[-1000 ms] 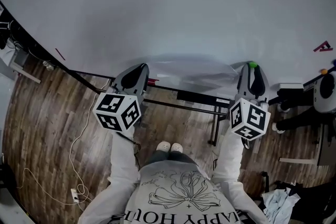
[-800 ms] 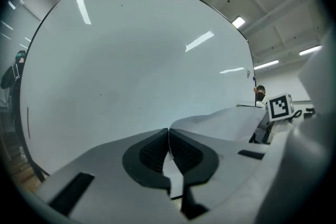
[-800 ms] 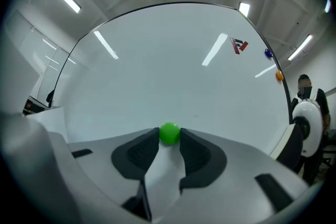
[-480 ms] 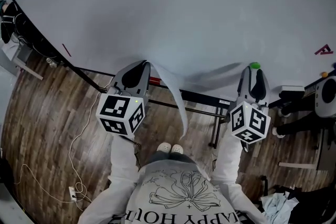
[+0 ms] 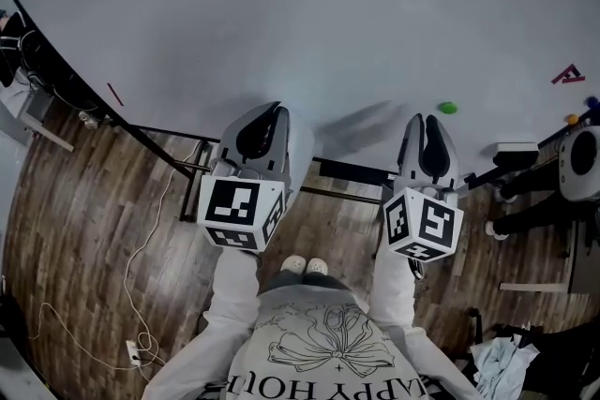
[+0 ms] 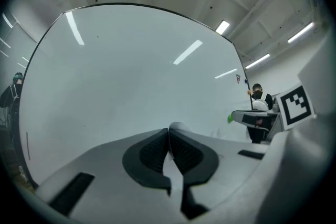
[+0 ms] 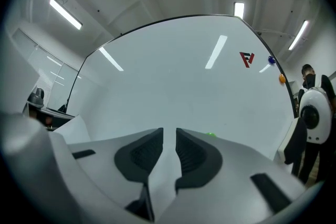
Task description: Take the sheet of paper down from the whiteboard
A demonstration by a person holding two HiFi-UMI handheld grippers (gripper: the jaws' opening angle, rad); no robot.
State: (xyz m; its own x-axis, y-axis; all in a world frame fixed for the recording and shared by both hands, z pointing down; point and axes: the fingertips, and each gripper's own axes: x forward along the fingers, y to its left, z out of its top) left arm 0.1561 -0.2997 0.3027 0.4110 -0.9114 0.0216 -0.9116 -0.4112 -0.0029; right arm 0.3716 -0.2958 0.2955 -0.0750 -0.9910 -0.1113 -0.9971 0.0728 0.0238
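The whiteboard fills the upper part of the head view. My left gripper is level in front of its lower edge, shut on the white sheet of paper. The sheet hangs off the board beside that gripper, and its edge also shows in the right gripper view. My right gripper is to the right with a gap between its jaws. They have just been closing, with nothing between them. A green magnet stays on the board, just right of it.
A red logo magnet and small coloured magnets sit at the board's right edge. The board's black stand crosses the wooden floor below. A white machine stands at the right and cables lie at the left. A person stands beyond the board.
The paper came off the board, hung as a strip from the left gripper, then rose with it. The right gripper moved left, away from the green magnet, which stayed on the board.
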